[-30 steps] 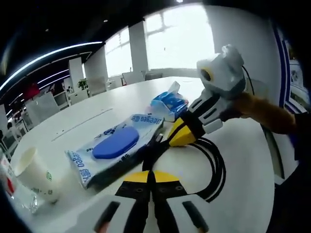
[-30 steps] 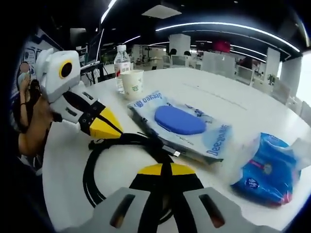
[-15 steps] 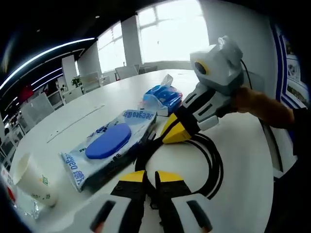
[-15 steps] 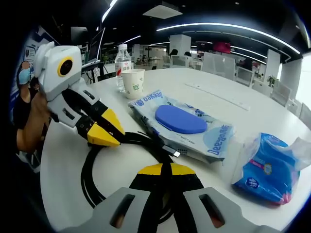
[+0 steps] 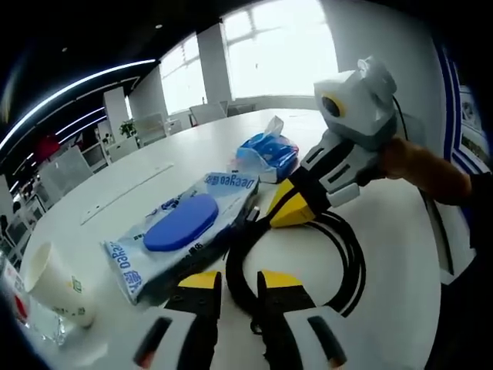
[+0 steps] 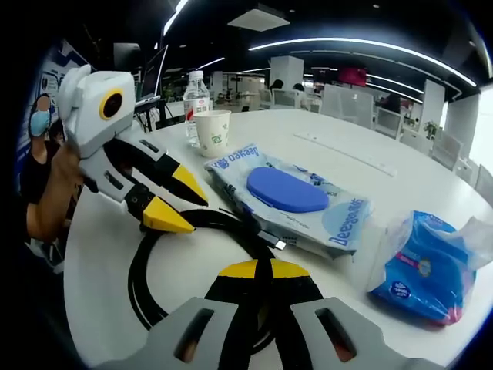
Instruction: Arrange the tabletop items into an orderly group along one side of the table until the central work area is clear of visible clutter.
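A coiled black cable (image 5: 344, 266) (image 6: 146, 262) lies on the white table (image 5: 139, 181) near its edge. My left gripper (image 5: 239, 282) (image 6: 178, 202) is open, and a strand of the coil runs between its yellow tips. My right gripper (image 6: 262, 269) (image 5: 291, 213) is shut, its tips low over the coil beside the cable's plug (image 6: 274, 243); I cannot make out anything held. Beyond the cable lies a wet-wipes pack (image 5: 185, 231) (image 6: 289, 196) with a blue lid, and further on a blue tissue pack (image 5: 269, 154) (image 6: 420, 274).
A paper cup (image 5: 54, 284) (image 6: 210, 132) and a water bottle (image 6: 192, 104) stand together past the wipes. A person's hand (image 6: 54, 193) holds the left gripper at the table's edge. Chairs and other tables fill the room behind.
My left gripper's jaws have gone from shut to open, now spread around a cable strand. The right gripper has stayed shut and nearly still.
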A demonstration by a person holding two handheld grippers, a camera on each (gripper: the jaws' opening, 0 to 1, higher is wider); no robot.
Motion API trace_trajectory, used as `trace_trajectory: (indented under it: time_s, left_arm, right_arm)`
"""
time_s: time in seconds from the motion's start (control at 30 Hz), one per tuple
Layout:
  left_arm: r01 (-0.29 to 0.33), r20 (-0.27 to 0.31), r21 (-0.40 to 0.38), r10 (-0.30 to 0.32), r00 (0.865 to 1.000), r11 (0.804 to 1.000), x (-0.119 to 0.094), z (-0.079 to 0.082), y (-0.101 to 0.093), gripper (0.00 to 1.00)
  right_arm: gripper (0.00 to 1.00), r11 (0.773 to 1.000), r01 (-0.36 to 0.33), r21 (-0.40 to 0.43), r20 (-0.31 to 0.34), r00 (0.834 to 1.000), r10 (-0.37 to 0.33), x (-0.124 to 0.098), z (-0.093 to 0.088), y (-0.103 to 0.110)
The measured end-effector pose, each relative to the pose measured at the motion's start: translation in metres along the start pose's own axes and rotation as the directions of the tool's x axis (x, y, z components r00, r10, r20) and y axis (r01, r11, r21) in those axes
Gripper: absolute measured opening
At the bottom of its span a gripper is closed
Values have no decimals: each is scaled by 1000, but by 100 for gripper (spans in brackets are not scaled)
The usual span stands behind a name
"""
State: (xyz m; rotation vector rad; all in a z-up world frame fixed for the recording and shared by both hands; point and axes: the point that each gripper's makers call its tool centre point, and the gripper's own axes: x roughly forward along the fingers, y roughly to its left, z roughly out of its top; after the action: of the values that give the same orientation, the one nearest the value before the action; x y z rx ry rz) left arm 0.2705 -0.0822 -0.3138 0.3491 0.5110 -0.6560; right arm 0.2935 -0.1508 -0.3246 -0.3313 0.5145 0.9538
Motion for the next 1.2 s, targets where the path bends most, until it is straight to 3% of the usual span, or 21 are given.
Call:
trace_trajectory:
  time_s: [0.37, 0.9, 1.2]
  left_arm:
    - [18, -14, -39, -19, 1000, 999, 14, -4, -3, 18]
    - [-25, -3, -81, 25, 1000, 996, 9, -5, -8, 7]
    - [-14, 10, -81, 15, 1000, 997, 2, 6, -2, 6]
  right_arm:
    - [0, 1000, -6, 2, 1, 1000, 6, 3, 2, -2]
    - [0, 1000, -1, 14, 13, 1000, 0, 0, 1, 1]
    - [0, 1000, 3, 15, 38, 999, -4, -8, 13, 3]
